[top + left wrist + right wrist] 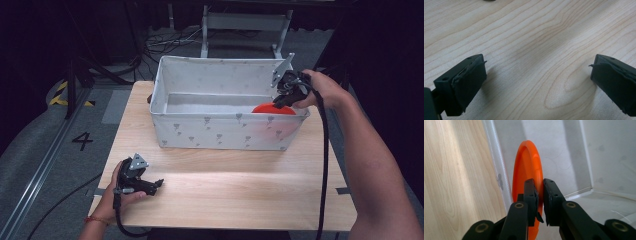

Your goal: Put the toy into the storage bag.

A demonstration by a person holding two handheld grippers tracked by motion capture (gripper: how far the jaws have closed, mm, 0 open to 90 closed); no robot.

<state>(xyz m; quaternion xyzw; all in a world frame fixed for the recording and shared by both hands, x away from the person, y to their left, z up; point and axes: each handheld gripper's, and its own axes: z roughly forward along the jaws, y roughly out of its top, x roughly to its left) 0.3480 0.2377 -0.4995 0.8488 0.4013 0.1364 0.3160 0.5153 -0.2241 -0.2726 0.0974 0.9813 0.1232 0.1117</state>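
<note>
One orange plate (527, 167), one fabric bin (220, 131), two grippers.

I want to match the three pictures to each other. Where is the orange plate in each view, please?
High view: the orange plate is at right of centre, inside the white fabric box, under the right gripper.
Left gripper view: the plate is not in it; here are bare wooden table and open jaws.
Right gripper view: centre, edge-on, clamped in the jaws.
Shared landmark: the wooden table.
</note>
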